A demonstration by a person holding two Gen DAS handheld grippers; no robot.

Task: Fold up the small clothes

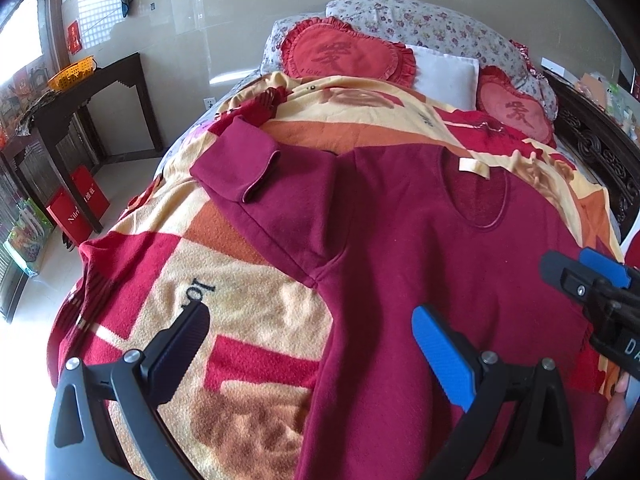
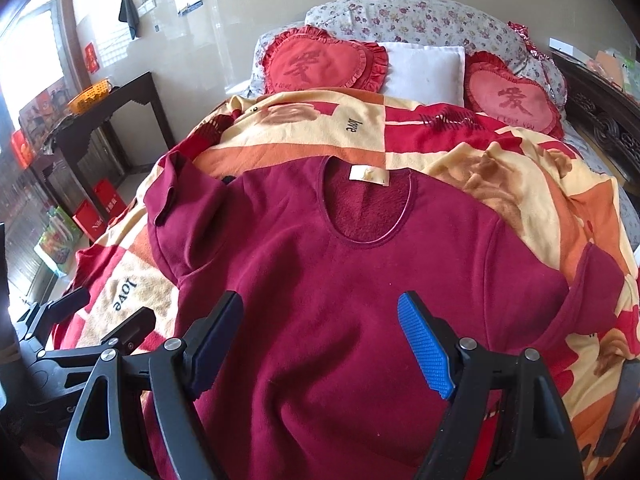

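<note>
Maroon fleece long-sleeved top (image 2: 320, 300), flat and face-up on a red, cream and orange patterned fleece blanket (image 2: 500, 168), neckline toward the pillows. Left gripper (image 1: 312, 354), fingers spread wide, empty, above the top's left side edge, one finger over blanket, the other over fabric. Right gripper (image 2: 320, 346), likewise spread and empty, above the chest. Beyond: two red heart-shaped cushions (image 2: 324, 66), white pillow (image 2: 424, 70), dark wooden side table (image 1: 80, 96) with yellow basket (image 1: 72, 72).

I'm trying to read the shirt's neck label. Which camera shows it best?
The right wrist view: the cream label faces the camera, near centre, above the maroon shirt's round neckline. In the left wrist view the label sits off to the side, skewed and smaller. Neither view shows readable print.
</note>
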